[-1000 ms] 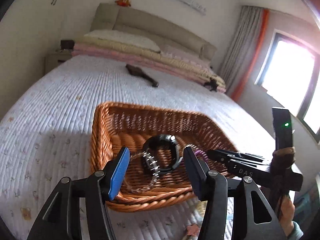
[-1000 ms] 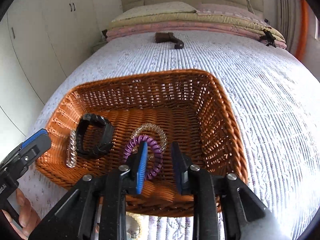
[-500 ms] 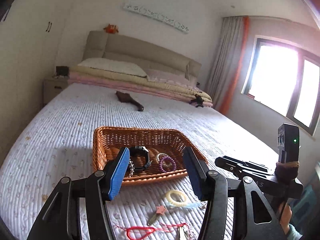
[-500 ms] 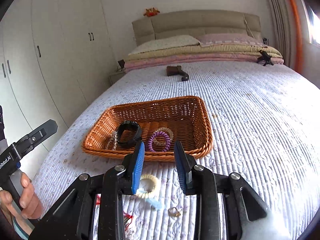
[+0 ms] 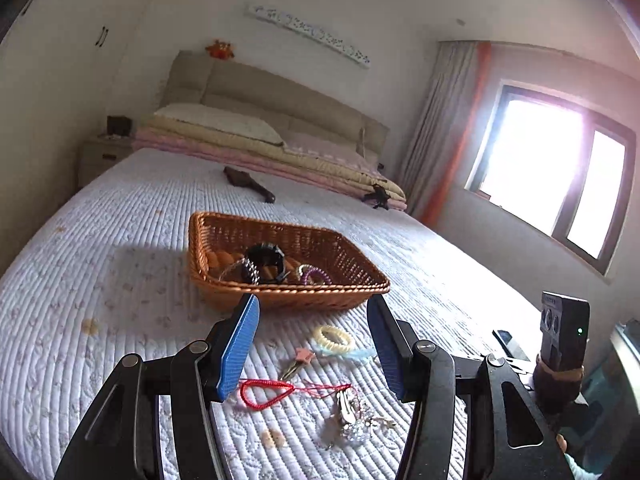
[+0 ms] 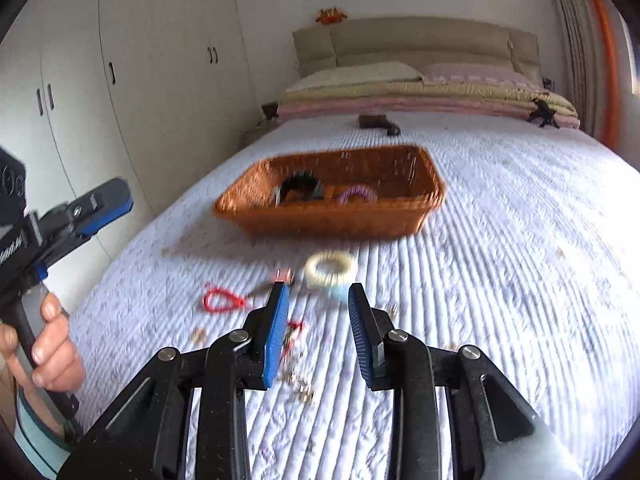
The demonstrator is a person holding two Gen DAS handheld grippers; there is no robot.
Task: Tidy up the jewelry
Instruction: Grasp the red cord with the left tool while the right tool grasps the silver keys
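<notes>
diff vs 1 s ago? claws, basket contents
Both claws pulled back from the brown wicker basket: left claw and right claw now sit over loose pieces on the white quilt, both open and empty. The black watch and purple coil bracelet are unchanged in the basket.

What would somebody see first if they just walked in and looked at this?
Probably the orange wicker basket in the middle of the white quilted bed, with a black watch and a purple coil bracelet inside. Next, the red cord loop and pale yellow bracelet on the quilt in front of it.
</notes>
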